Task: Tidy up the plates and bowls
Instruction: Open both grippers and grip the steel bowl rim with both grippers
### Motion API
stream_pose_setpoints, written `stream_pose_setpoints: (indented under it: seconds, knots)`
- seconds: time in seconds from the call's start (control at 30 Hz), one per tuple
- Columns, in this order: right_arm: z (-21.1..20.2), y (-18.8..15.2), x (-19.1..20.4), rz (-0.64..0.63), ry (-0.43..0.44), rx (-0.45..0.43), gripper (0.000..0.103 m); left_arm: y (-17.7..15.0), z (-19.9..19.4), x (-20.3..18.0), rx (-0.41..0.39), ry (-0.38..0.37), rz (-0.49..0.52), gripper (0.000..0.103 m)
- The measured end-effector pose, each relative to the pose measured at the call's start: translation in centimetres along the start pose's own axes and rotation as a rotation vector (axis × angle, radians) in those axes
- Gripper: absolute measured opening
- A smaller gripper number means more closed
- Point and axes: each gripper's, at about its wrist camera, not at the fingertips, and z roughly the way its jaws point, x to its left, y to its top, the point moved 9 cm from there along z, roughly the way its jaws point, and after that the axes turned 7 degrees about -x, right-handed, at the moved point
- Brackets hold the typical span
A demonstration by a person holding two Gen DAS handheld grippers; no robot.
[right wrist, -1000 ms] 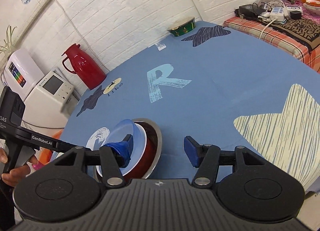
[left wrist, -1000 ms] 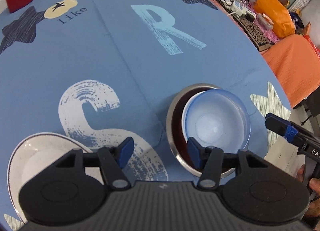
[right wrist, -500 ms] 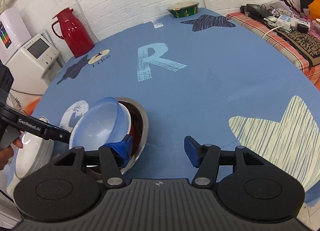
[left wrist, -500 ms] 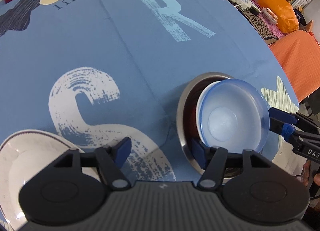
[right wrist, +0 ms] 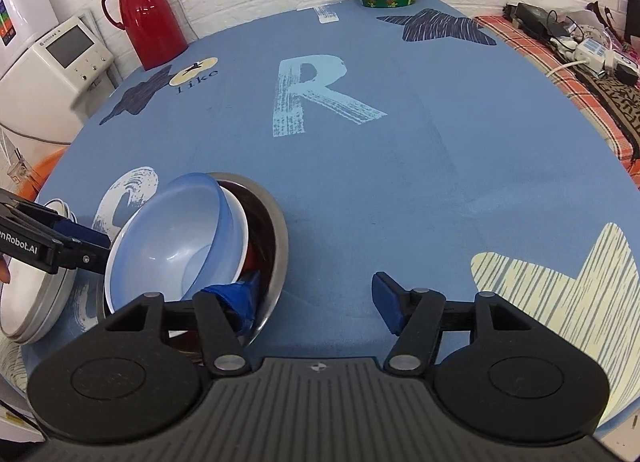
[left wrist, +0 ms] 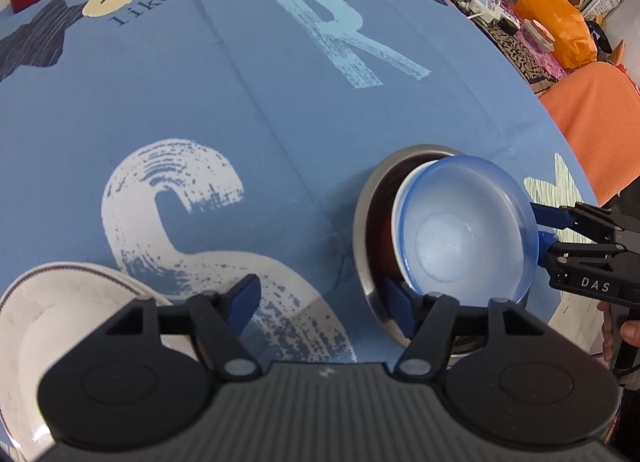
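Black hand-held gripper point(left wrist: 325, 304), blue finger pads point(left wrist: 243, 299), silver pivot screws, ribbed grey housing, white lettering

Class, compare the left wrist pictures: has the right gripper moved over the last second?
Yes. The right gripper has moved left toward the steel bowl: earlier, tablecloth showed between it and the blue bowl; now its tip reaches that bowl's rim.

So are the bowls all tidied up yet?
Partly. The translucent blue plastic bowl and a white bowl under it already sit tilted inside the steel bowl. Both the left gripper and right gripper are open beside the stack. The white plate lies apart, unstacked.
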Motion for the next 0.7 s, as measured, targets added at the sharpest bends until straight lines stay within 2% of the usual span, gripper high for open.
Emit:
stream_pose_setpoints:
  seconds: [0.07,0.17,0.4,0.7]
  knots:
    - [0.0,-0.2,-0.4,0.027,0.009,0.001,0.053,-0.1,-0.1,0.0,-0.005,0.0,0.001,0.067]
    - [0.4,-0.6,-1.3,0.15,0.017,0.02,0.06,-0.1,-0.1,0.0,-0.01,0.007,0.002,0.067]
    - [0.4,-0.6,-0.7,0.152,-0.007,0.061,0.061,0.0,0.2,0.0,-0.01,0.044,0.006,0.071]
    - [0.5,-0.5,-0.9,0.135,-0.005,0.06,0.062,-0.2,0.1,-0.1,-0.062,0.085,0.015,0.073]
